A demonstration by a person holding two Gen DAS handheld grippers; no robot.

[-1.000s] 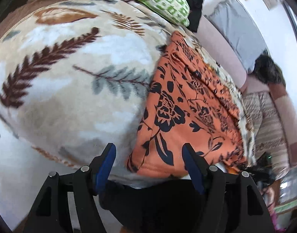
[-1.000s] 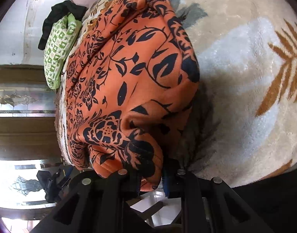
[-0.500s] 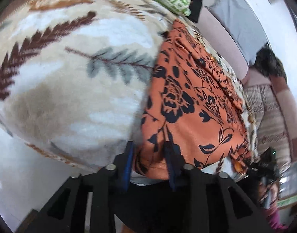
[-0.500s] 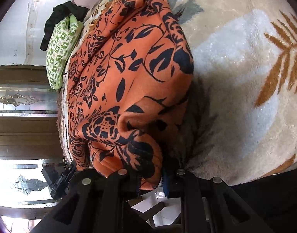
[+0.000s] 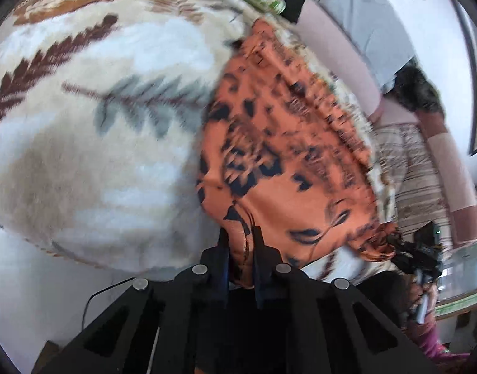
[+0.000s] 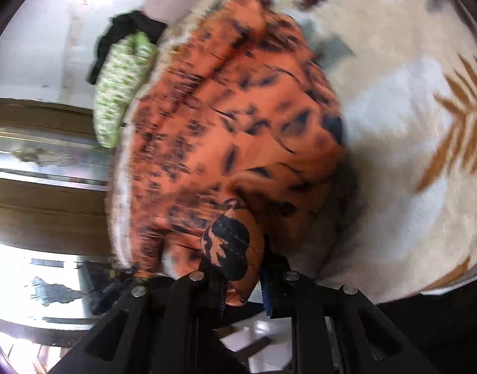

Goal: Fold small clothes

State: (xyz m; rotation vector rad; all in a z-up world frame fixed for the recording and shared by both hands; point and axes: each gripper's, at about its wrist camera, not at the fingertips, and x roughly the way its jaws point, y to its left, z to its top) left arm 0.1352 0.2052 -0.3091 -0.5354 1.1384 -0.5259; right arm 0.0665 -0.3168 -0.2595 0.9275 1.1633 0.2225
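A: Where is the orange garment (image 5: 288, 168)?

B: It lies on the leaf-patterned blanket (image 5: 92, 143), along the blanket's edge, with its near hem hanging just past that edge. Both views are blurred, so the black print on it smears.

A: And the left gripper (image 5: 241, 249)?

B: Its jaws have just been closing, and they now stand clamped on a corner of the orange garment at the blanket's near edge. A fold of orange cloth shows pinched between the blue pads.

A: The right gripper (image 6: 243, 275)?

B: It is clamped as well, on the garment's other near corner, where a bunched lump of cloth with a dark flower sits between its fingers. In the left wrist view the right gripper (image 5: 406, 255) shows beyond the garment's far corner, off the blanket's edge.

A: Anything else on the blanket?

B: A green patterned cloth (image 6: 123, 78) rests at the blanket's far end, beyond the garment, with a black cloth (image 6: 126, 31) touching it on the side away from the garment.
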